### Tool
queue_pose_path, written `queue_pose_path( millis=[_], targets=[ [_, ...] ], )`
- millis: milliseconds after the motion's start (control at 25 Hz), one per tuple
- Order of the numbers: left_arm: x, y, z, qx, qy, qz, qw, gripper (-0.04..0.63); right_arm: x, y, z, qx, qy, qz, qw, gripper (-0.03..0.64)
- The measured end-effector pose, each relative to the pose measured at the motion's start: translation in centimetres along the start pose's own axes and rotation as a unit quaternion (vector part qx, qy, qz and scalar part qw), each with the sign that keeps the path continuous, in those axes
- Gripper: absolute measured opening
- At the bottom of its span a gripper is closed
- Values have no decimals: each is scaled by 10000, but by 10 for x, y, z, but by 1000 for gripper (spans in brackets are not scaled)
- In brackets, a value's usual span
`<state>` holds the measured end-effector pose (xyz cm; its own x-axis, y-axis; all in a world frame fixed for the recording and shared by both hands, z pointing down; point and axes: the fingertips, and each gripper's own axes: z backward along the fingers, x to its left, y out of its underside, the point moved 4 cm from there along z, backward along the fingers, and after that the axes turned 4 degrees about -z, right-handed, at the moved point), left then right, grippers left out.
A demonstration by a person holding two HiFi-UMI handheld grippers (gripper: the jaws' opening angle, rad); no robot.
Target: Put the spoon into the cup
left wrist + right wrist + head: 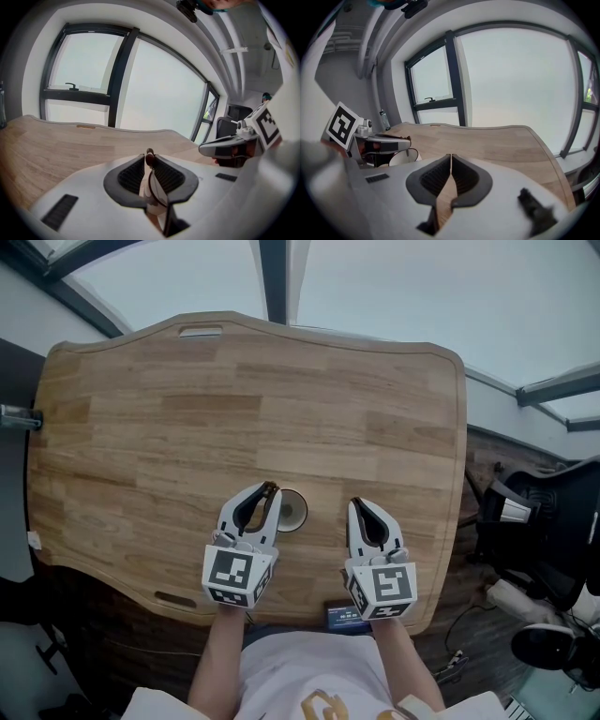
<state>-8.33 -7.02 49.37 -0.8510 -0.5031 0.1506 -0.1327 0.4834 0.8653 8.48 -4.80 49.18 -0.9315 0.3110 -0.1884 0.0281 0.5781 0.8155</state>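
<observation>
A white cup (293,511) stands on the wooden table (187,409) near its front edge, just right of my left gripper (269,489). That gripper is shut on a slim spoon (150,160): its dark brown end sticks out past the fingertips and its thin handle runs back between the pads. The spoon's brown tip (272,487) shows at the cup's left rim in the head view. My right gripper (359,505) hovers to the right of the cup, shut with nothing in it. In the right gripper view, the cup (404,158) sits beneath the left gripper (382,143).
A small blue thing (339,617) lies at the table's front edge by my body. A black chair (553,521) and cables are on the floor to the right. A bottle (384,119) stands at the far left end of the table. Large windows lie beyond.
</observation>
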Motion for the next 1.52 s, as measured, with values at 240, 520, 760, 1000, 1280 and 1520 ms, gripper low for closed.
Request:
queue_pose_path(
  millis=[240, 520, 760, 1000, 1280, 1520],
  targets=[
    [-2, 0, 0, 83, -28, -144, 9999, 64, 2, -5, 1, -66, -24, 33, 10000, 32],
    [-3, 1, -1, 83, -93, -313, 9994, 125, 3, -6, 4, -96, -35, 46, 9999, 32],
    [-6, -3, 0, 13, -47, -233, 9997, 140, 7, -11, 5, -139, -83, 152, 9998, 32],
    [-2, -5, 6, -40, -171, -142, 9997, 143, 6, -12, 9, -201, -43, 179, 9996, 32],
    [-1, -10, 14, -155, -369, -168, 9991, 144, 12, -18, 14, -249, -86, 209, 9994, 32],
    [5, -21, 22, -397, -743, -309, 9960, 144, 10, -19, 17, -276, -65, 236, 9993, 32]
  ],
)
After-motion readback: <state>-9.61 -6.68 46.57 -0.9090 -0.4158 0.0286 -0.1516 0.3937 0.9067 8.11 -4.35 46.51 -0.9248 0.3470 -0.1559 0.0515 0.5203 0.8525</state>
